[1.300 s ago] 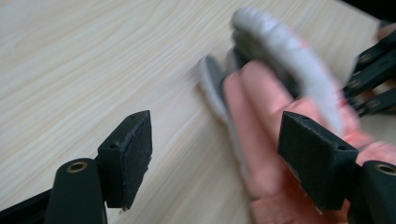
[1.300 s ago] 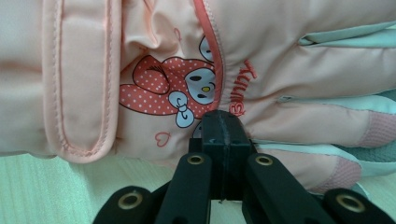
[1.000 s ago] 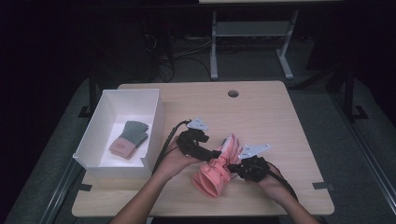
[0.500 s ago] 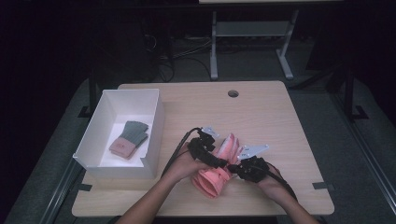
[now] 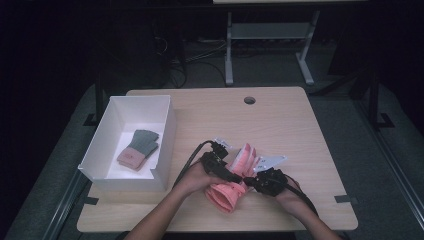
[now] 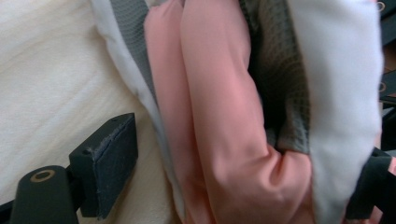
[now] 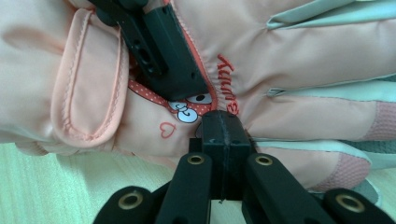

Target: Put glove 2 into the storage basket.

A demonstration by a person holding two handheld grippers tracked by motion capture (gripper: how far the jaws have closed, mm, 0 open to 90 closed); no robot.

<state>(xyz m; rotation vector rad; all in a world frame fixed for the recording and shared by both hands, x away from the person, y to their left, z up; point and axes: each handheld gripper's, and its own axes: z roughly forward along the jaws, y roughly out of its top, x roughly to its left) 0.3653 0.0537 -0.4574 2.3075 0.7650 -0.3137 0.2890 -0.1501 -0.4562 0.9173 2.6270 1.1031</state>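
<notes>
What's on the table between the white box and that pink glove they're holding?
Nothing but bare table separates the white box from the pink glove in the high view, apart from the left gripper and its cable.

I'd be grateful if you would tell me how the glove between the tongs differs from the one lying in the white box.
The pink glove is padded and bulky, pink with pale trim; the glove in the box looks thin and flat, grey-green with a pinkish cuff. The pink glove lies on the bare table, worked by the left tongs and right tongs; the other lies untouched inside the white box. The pink glove looks larger. Both are gloves.
</notes>
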